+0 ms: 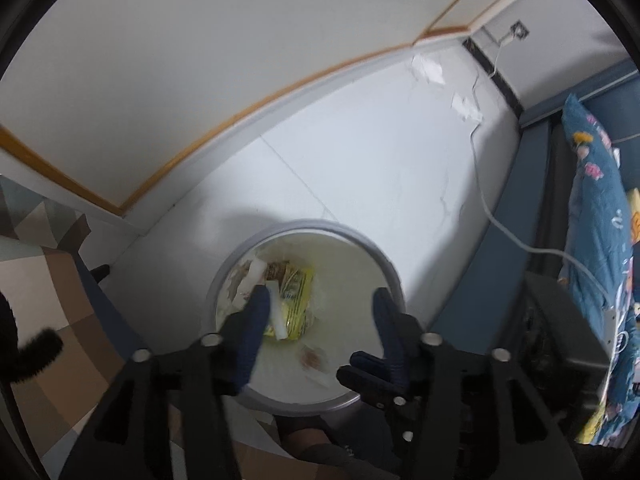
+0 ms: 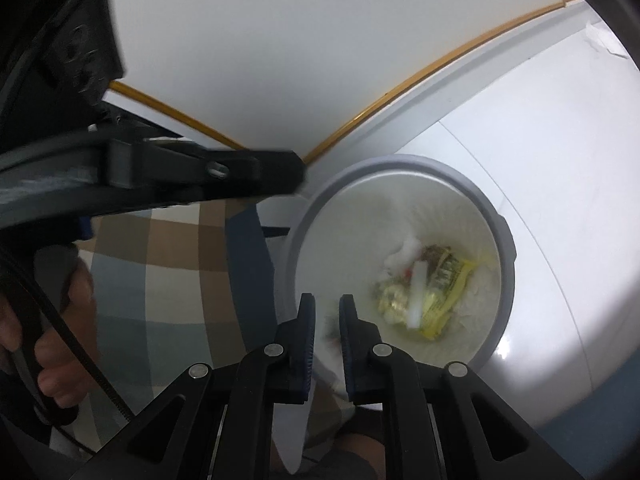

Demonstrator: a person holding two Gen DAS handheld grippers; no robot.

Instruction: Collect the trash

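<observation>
The trash bin (image 1: 376, 248), a round grey-rimmed pail lined with a pale bag, stands on the white floor (image 1: 360, 152) near the foot of the white wall (image 1: 200, 60) and beside a bed with a checked cover (image 2: 168, 248). At its bottom lies a heap of rubbish: a yellow wrapper (image 1: 298, 300), a white stick-like piece (image 2: 416, 296) lying across it, and crumpled white paper (image 2: 408, 250) behind. The left hand-held gripper (image 1: 320, 304) hangs over the bin's mouth, pointing steeply down, with its blue-padded fingers (image 1: 256, 308) standing apart and nothing pressed between them; the white piece and yellow wrapper show just past the left finger, down in the bin. The right hand-held gripper (image 2: 326, 308) hovers at the near rim with its fingers drawn close on a white scrap (image 2: 330, 356), blurred, that hangs down between them. In the right wrist view a person's hand (image 2: 60, 320) grips the handle of the other tool at the left edge. A white cable (image 1: 504, 224) trails over the floor toward a blue patterned quilt (image 1: 596, 208)
</observation>
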